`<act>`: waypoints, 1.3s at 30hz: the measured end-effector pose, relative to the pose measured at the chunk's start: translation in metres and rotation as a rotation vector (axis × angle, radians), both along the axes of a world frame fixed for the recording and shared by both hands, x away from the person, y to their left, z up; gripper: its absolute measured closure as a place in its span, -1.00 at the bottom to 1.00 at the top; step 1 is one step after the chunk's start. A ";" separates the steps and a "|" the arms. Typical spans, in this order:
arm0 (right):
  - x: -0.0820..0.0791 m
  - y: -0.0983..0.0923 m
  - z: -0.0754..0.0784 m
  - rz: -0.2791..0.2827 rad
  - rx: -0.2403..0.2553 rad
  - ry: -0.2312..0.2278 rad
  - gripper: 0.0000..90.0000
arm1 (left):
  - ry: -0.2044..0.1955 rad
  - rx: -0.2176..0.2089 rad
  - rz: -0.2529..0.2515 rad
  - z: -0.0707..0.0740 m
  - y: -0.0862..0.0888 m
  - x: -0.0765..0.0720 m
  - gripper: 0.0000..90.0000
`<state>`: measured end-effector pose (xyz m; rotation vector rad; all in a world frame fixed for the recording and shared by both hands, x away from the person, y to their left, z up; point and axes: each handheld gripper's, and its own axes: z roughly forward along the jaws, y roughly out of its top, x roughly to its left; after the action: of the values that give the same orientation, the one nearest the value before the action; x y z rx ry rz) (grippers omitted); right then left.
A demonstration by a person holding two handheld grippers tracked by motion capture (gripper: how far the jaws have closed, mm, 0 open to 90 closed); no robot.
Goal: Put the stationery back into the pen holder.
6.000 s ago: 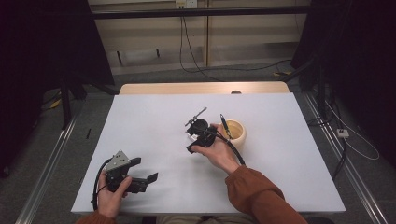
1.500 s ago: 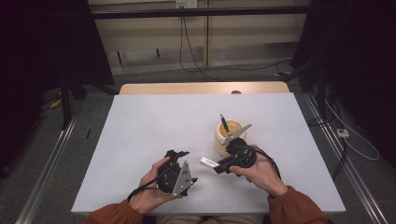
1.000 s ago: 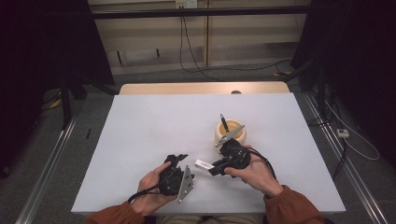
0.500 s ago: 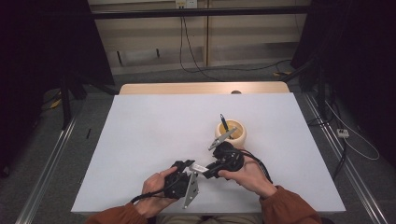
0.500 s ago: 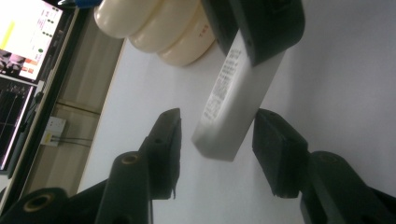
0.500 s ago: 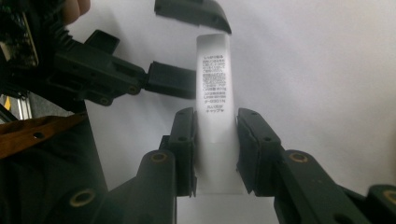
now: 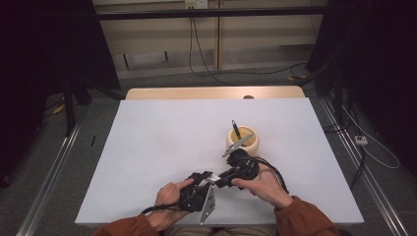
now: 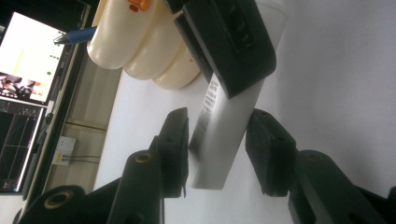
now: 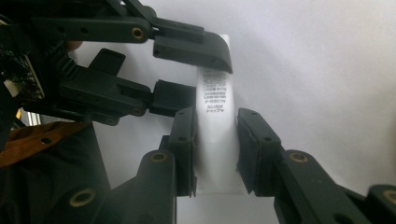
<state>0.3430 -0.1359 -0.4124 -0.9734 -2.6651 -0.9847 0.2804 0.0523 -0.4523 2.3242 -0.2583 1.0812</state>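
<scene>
A white table (image 7: 147, 162) stretched ahead of both grippers in the high view, a cream ribbed cup (image 7: 242, 141) holding a dark pen (image 7: 236, 129) just beyond the right gripper (image 7: 222, 180). The left gripper (image 7: 202, 178) met it near the front edge, a small white tube (image 7: 212, 180) bridging them. The right gripper view showed printed text on that tube (image 9: 215, 130), clamped between its jaws. The left gripper view (image 8: 217, 140) showed jaws that had just been closing around the tube's other end, one pad touching, the other slightly apart.
</scene>
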 end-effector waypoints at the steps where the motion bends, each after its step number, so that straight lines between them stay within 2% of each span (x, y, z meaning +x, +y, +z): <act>1: 0.000 0.000 0.000 0.000 0.001 0.000 0.53 | -0.005 -0.004 -0.005 -0.001 0.000 -0.001 0.36; 3: 0.001 -0.001 0.000 -0.011 0.016 0.006 0.53 | -0.014 0.025 -0.015 -0.001 -0.001 -0.002 0.44; 4: 0.001 -0.001 0.000 -0.007 0.019 0.003 0.53 | -0.017 0.020 -0.024 -0.003 -0.002 -0.002 0.48; 5: 0.001 -0.002 0.000 -0.015 0.025 0.006 0.53 | -0.011 0.035 -0.023 -0.003 -0.002 -0.003 0.51; 11: 0.002 -0.003 -0.003 -0.021 0.036 -0.002 0.52 | 0.020 0.026 -0.011 -0.003 -0.002 -0.001 0.55; 13: 0.002 -0.003 -0.002 -0.021 0.046 -0.014 0.52 | 0.037 0.009 -0.004 -0.002 -0.001 0.000 0.57; 16: 0.001 -0.004 -0.001 -0.015 0.056 -0.064 0.51 | 0.075 -0.029 -0.002 0.000 0.000 0.003 0.58; 17: 0.001 -0.004 0.000 -0.009 0.059 -0.071 0.48 | 0.088 -0.025 0.012 0.001 0.001 0.003 0.59; 18: 0.000 -0.004 0.000 -0.006 0.064 -0.074 0.43 | 0.094 -0.045 0.007 0.002 0.002 0.004 0.58; 20: 0.000 -0.003 0.000 -0.014 0.071 -0.081 0.19 | 0.125 -0.054 0.015 0.003 0.003 0.006 0.59; 22: -0.001 -0.003 -0.001 -0.014 0.082 -0.084 0.08 | 0.161 -0.065 0.030 0.004 0.004 0.007 0.59; 23: -0.001 -0.003 -0.001 -0.010 0.086 -0.086 0.02 | 0.193 -0.124 0.033 0.000 0.003 0.007 0.59; 24: -0.001 -0.003 0.000 -0.013 0.089 -0.089 -0.05 | 0.190 -0.079 0.033 0.004 0.006 0.009 0.59; 25: -0.002 -0.003 0.000 -0.017 0.089 -0.093 -0.13 | 0.208 -0.085 0.037 0.004 0.007 0.010 0.58; 26: -0.002 -0.004 0.000 -0.018 0.093 -0.096 -0.18 | 0.252 -0.151 0.048 0.001 0.006 0.009 0.59; 33: -0.007 -0.010 0.002 -0.056 0.087 -0.137 -0.42 | 0.341 -0.204 0.080 0.005 0.016 0.016 0.58; 39: -0.013 -0.014 0.000 -0.057 0.069 -0.170 -0.58 | 0.396 -0.253 0.097 0.007 0.022 0.022 0.58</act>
<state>0.3303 -0.1498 -0.4128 -0.9983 -2.7308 -1.2145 0.3022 0.0743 -0.4448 2.2738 0.1356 0.6315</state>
